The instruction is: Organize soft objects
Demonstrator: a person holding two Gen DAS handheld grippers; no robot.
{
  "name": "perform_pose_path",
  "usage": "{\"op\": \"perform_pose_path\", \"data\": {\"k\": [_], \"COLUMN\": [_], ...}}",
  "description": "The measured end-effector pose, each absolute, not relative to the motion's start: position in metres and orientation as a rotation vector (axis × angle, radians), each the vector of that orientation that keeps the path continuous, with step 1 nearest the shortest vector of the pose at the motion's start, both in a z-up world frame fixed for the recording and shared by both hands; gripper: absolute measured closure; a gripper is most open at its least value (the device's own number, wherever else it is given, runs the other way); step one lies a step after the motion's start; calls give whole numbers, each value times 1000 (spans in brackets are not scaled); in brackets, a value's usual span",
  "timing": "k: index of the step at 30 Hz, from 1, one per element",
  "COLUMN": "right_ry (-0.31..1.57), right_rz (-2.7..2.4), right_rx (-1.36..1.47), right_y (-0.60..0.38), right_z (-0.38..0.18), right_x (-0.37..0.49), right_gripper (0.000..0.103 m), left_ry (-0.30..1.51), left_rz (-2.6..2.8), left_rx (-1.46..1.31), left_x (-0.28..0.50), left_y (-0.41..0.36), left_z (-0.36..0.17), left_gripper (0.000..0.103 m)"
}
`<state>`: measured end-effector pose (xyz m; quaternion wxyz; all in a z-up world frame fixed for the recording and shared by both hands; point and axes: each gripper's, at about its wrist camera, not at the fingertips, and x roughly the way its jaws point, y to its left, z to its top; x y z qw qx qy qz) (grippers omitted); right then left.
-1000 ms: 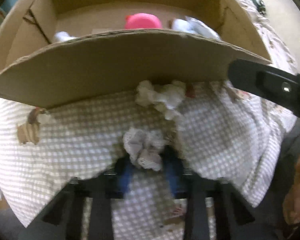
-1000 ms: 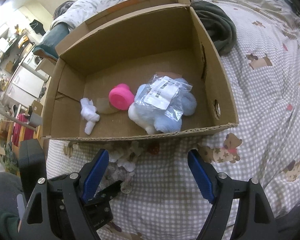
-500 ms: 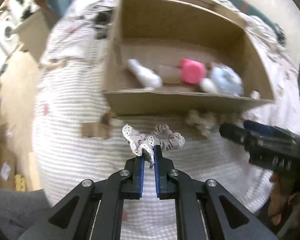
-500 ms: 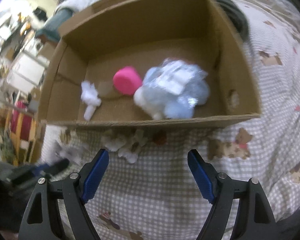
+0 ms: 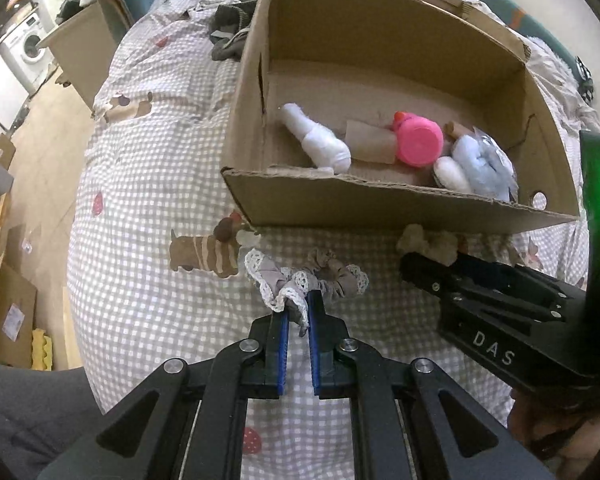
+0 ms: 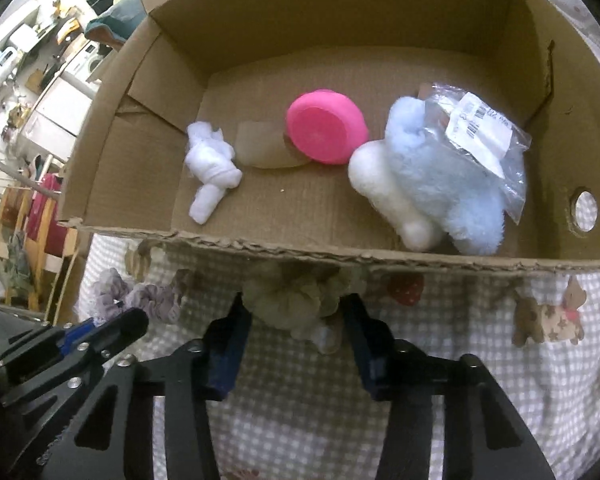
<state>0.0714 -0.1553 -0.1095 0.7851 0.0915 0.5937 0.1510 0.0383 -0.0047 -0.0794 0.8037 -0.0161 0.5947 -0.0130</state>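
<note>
Left gripper point(image 5: 296, 312): jaws clamped on grey scrunchie point(image 5: 300, 280), lifted above the bed point(image 5: 148, 248), near the box point(image 5: 380, 208) front wall. Right gripper point(image 6: 294, 312): jaws apart, straddling beige scrunchie point(image 6: 296, 300) lying on the bed, touching the box wall. Inside the box: white sock point(image 6: 212, 168), pink toy point(image 6: 326, 126), blue plush point(image 6: 440, 184) touching a bag point(image 6: 484, 128).

Left gripper point(image 5: 296, 312) now raised with grey scrunchie point(image 5: 308, 280) — right gripper point(image 6: 296, 320) newly astride beige scrunchie point(image 6: 296, 300).
</note>
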Motion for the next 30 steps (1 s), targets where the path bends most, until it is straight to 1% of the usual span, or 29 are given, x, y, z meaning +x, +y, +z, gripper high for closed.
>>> {"op": "perform_pose_path", "data": {"k": [2,4,5,21,26,30], "right_ry": [1273,1261,1258,1164,1143,1120], "right_rz": [325,326,325,356,351,348], "right_rx": [191,184,175,126,143,195], "right_y": [-157,-158,-156,-163,-168,-181], "right_z": [-108,-105,-104,-64,-52,-40], "right_x": [71,69,68,24,14,6], "right_gripper": [71,84,88,90,90,90], "left_ry": [1274,1279,1281,1277,1256,1201], "left_rz": [-28,-29,-29,2,14,30], "left_rx": [-31,-27,-22,-20,-21,-13], "left_x": [38,38,38,33,26,17], "left_y": [-6,-9,-10,-3,0,1], "left_z": [-79,-79,-80,-80,-70,-54], "left_gripper": [94,94,94,95,95,95]}}
